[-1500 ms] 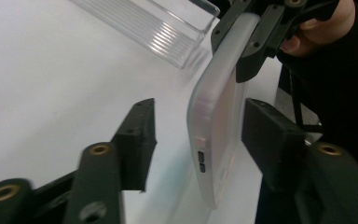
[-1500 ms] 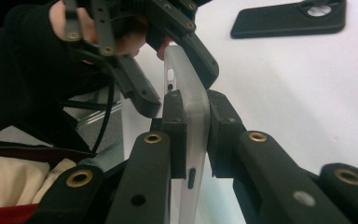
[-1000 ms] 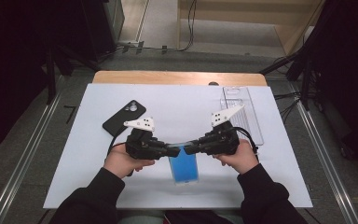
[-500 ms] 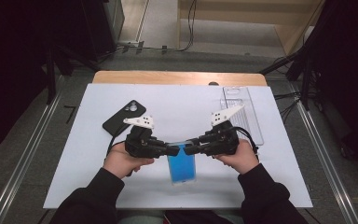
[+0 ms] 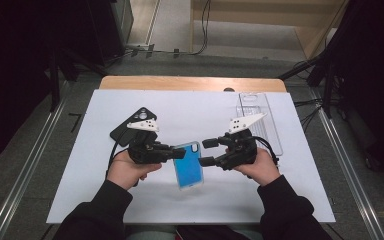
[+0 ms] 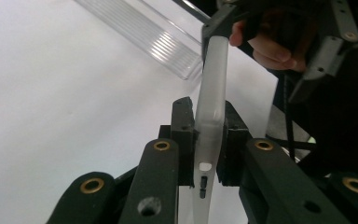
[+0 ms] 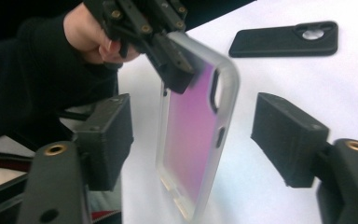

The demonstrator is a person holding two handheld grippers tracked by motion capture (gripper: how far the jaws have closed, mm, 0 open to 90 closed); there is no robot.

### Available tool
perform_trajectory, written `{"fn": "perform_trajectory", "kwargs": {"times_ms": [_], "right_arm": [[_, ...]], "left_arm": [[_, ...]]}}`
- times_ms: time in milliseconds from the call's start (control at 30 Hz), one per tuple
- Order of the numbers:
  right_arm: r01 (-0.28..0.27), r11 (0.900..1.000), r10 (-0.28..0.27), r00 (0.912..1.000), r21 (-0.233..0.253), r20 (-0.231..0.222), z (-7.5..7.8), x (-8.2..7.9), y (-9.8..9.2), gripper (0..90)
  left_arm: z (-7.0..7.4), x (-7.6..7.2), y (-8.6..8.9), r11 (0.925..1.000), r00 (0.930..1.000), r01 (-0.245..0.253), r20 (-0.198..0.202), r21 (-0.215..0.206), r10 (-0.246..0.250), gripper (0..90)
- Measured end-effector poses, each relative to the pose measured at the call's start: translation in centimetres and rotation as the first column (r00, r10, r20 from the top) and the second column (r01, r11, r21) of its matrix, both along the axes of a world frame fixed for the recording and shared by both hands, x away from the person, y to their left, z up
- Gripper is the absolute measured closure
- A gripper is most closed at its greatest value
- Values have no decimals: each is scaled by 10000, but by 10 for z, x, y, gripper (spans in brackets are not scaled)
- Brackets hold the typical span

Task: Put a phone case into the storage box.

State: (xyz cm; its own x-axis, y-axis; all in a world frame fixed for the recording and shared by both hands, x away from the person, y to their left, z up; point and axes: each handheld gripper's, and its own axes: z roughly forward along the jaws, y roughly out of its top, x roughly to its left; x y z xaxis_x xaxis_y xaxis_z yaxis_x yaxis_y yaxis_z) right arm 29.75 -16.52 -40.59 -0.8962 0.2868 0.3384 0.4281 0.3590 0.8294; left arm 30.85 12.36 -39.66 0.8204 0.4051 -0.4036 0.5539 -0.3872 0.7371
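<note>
High view: the left hand-held gripper (image 5: pixel 180 153) clamps the blue phone case (image 5: pixel 189 165) at one edge, tilted above the counter (image 5: pixel 290 200); the right hand-held gripper (image 5: pixel 206 151) stands wide beside it.

Left gripper view: pads pinch the case's thin rim.

Right gripper view: the case sits between spread jaws, seemingly untouched. With only that edge grip, a nudge could twist it loose.

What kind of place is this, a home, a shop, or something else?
Most likely a lab or recording studio, not a home: a table with a plain white top, dark curtained surroundings, loose cables on the floor, and a person working a phone case with hand-held grippers.
</note>
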Motion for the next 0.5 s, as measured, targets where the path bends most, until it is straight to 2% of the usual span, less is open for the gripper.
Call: {"fn": "perform_trajectory", "kwargs": {"times_ms": [67,133,167,233,333,400,500], "right_arm": [[64,9998,-65,10000,-209,-36,0,-1,2,179],[259,9988,-251,9995,-414,200,-2,-2,5,0],[555,9964,-535,9980,-638,322,-2,-2,7,0],[1025,9930,-990,9934,-590,584,-4,-4,7,0],[1357,9899,-1347,9906,-417,252,-7,-3,7,0],[1446,9881,-1440,9895,-526,161,-9,-3,8,0],[1919,9795,-1916,9814,-609,100,-12,-5,11,0]], "left_arm": [[0,0,1,9993,9993,-361,-31,22,361,809],[1,1,2,9975,9975,-707,-61,75,707,808],[1,2,3,9960,9959,-896,-106,75,896,808],[0,2,4,9932,9932,-1161,-97,112,1162,808],[1,3,5,9889,9890,-1471,-89,199,1473,808],[2,2,6,9850,9849,-1722,-135,145,1724,808],[3,2,8,9777,9777,-2094,-120,148,2095,808]]}}
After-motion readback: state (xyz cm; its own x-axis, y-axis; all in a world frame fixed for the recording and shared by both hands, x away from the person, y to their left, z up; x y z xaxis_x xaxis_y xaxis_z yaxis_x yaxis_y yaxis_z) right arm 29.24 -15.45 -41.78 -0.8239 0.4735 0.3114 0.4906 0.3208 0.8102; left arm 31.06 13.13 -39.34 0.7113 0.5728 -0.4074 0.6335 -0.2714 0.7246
